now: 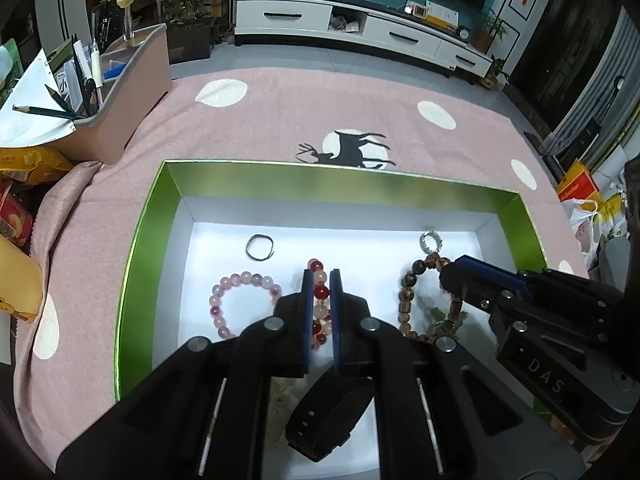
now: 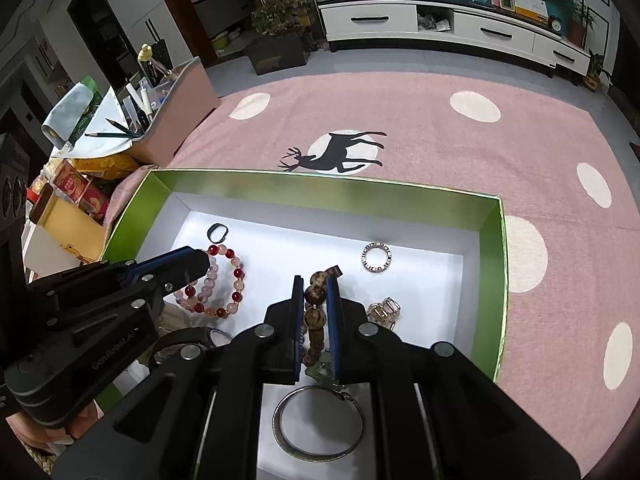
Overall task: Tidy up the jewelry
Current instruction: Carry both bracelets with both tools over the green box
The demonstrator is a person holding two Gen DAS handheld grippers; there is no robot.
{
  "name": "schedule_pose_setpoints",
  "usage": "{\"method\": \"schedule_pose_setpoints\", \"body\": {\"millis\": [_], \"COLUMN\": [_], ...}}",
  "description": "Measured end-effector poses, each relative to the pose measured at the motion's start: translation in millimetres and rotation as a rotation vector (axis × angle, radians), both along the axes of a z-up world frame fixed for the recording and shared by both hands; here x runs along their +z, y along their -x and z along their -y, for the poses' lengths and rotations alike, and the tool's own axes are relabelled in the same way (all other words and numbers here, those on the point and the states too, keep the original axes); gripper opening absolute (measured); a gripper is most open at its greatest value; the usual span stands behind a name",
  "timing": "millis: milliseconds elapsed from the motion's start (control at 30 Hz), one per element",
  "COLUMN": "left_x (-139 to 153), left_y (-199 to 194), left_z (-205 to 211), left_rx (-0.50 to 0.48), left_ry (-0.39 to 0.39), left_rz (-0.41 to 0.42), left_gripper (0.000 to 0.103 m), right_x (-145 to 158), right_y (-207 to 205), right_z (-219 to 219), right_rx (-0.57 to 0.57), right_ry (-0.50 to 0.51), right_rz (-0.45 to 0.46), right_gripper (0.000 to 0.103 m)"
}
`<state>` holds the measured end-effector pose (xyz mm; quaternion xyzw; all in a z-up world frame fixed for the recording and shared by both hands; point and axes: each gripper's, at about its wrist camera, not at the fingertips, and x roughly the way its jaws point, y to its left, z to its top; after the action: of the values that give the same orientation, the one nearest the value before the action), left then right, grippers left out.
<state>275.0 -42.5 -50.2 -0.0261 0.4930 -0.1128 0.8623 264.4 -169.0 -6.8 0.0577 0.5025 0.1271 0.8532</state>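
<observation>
Left hand-held gripper (image 1: 321, 276) pinching red bead bracelet (image 1: 319, 304), right hand-held gripper (image 2: 314, 280) pinching brown bead bracelet (image 2: 314, 312)

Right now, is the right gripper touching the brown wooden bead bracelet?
Touching. In the right wrist view, the right gripper has both jaws pressed against the beads of the brown bead bracelet, with no gap on either side.

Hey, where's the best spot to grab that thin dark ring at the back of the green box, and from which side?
Probably from straight above. The thin dark ring lies flat on the white floor of the green box, apart from the pink bead bracelet. Put one claw finger inside the loop and one outside, pinching the band on its open near-left arc.
</observation>
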Motion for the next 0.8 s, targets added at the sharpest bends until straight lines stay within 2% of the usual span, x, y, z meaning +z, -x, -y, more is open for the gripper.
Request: {"method": "schedule_pose_setpoints", "body": {"millis": [800], "left_x": [-9.4], "left_y": [-1.2], "left_z": [7.0], "left_rx": [-0.015], "left_ry": [-0.063], "left_rz": [-0.027], "left_gripper": [0.007], "right_x": [-8.9], "right_y": [-3.1], "right_z": [-2.2], "right_rx": [0.004], "right_ry": [0.062], "right_rz": [-0.024], "right_gripper": [0.01]}}
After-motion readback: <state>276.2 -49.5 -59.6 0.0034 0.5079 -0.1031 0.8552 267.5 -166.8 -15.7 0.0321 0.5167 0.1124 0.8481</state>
